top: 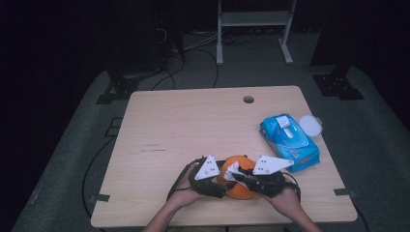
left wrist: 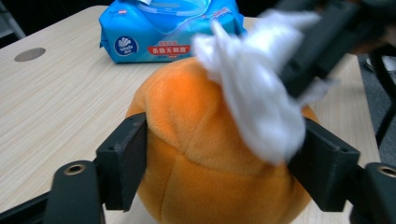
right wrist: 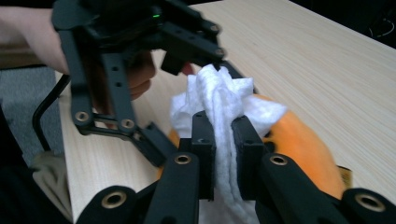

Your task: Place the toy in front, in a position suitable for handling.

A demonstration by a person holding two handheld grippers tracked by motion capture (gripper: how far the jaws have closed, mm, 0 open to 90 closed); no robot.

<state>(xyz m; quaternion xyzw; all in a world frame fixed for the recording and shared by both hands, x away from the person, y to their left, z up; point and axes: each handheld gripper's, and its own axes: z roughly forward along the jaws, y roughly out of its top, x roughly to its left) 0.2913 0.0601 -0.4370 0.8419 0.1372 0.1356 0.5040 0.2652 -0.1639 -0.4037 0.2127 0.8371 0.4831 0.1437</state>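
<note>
An orange plush ball [top: 240, 188] rests on the wooden table [top: 193, 121] near its front edge. My left gripper [top: 220, 182] holds it from the left; in the left gripper view both jaws press on the sides of the ball [left wrist: 196, 140]. A crumpled white wipe [top: 233, 170] lies on top of the ball. My right gripper [right wrist: 223, 135] is shut on this wipe [right wrist: 215, 93] and holds it against the orange surface [right wrist: 299, 144]. In the left gripper view the wipe [left wrist: 257, 93] hangs over the ball's upper right side.
A blue pack of wet wipes [top: 289, 140] lies to the right of the ball, with a round white lid [top: 310, 124] beside it at the table's right edge. A cable hole [top: 248, 99] sits near the far edge. Both hands are at the front edge.
</note>
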